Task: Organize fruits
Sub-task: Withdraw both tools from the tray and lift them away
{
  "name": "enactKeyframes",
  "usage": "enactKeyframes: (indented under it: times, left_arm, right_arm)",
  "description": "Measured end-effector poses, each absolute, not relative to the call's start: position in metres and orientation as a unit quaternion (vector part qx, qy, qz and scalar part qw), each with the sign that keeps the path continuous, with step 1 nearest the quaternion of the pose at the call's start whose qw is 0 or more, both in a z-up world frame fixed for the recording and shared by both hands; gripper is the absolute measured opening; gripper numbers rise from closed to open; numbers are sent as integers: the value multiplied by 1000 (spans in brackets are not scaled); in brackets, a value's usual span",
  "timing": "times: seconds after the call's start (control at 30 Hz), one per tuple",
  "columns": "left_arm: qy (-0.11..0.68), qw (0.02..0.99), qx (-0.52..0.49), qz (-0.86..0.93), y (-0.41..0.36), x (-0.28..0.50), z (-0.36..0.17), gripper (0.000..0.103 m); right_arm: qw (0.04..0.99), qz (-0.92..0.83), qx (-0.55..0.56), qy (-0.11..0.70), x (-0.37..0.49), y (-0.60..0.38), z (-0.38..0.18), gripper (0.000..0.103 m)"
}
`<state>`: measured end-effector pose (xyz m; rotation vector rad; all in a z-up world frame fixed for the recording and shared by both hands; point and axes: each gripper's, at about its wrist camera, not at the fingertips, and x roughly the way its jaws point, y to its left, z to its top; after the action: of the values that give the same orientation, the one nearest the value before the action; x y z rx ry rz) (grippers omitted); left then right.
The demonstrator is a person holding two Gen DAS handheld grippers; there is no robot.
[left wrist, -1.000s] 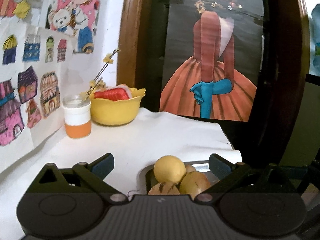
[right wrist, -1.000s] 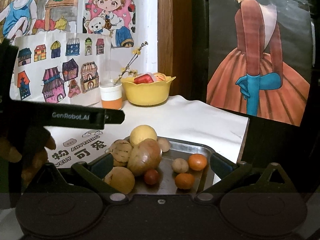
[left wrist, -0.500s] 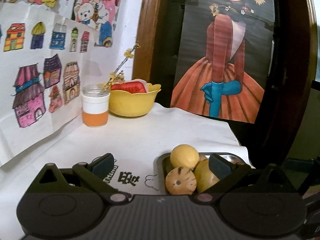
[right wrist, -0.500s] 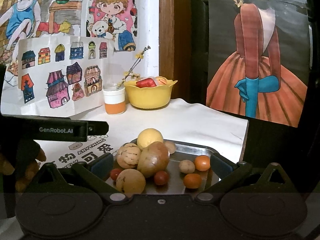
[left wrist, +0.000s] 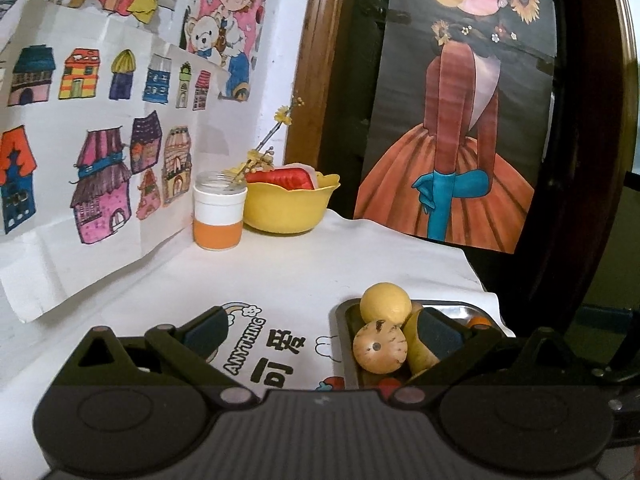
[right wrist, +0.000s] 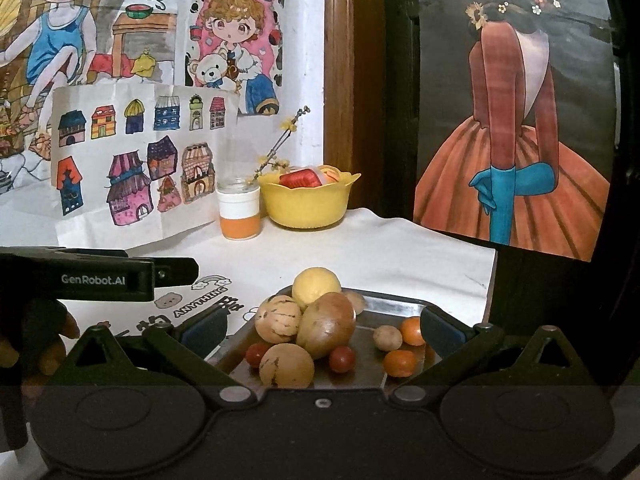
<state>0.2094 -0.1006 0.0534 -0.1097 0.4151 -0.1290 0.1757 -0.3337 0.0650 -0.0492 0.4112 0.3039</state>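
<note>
A metal tray (right wrist: 384, 304) near the table's right front holds several fruits: a yellow round one (right wrist: 316, 286), a brown pear-shaped one (right wrist: 328, 324), speckled tan ones (right wrist: 278, 318), small red ones (right wrist: 342, 359) and small orange ones (right wrist: 400, 362). My right gripper (right wrist: 320, 330) stands open just in front of the tray, nothing between its fingers. My left gripper (left wrist: 320, 330) is open too, over the tablecloth at the tray's left edge (left wrist: 340, 320), its right finger in front of the fruit pile (left wrist: 380, 346). In the right wrist view the left gripper's body (right wrist: 100, 278) shows at the left, held by a hand.
A yellow bowl (left wrist: 288, 208) with red packaged items sits at the back by the wall. Beside it is a white and orange jar (left wrist: 219, 216) with a flower sprig. Paper drawings (left wrist: 92, 168) lean on the wall at left. The table's right edge (right wrist: 490, 280) drops off beside the tray.
Both wrist views have pulled back and up from the tray. The left gripper has shifted left, so printed cloth now shows between its fingers. Both grippers have stayed open.
</note>
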Motion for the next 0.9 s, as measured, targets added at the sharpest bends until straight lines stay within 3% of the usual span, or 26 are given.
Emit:
enactKeyframes:
  times: [0.9]
  left_arm:
    - [204,976,-57,-47,-76,167,54,103]
  right_arm:
    - [972,137,-20,191,138,-317,78,102]
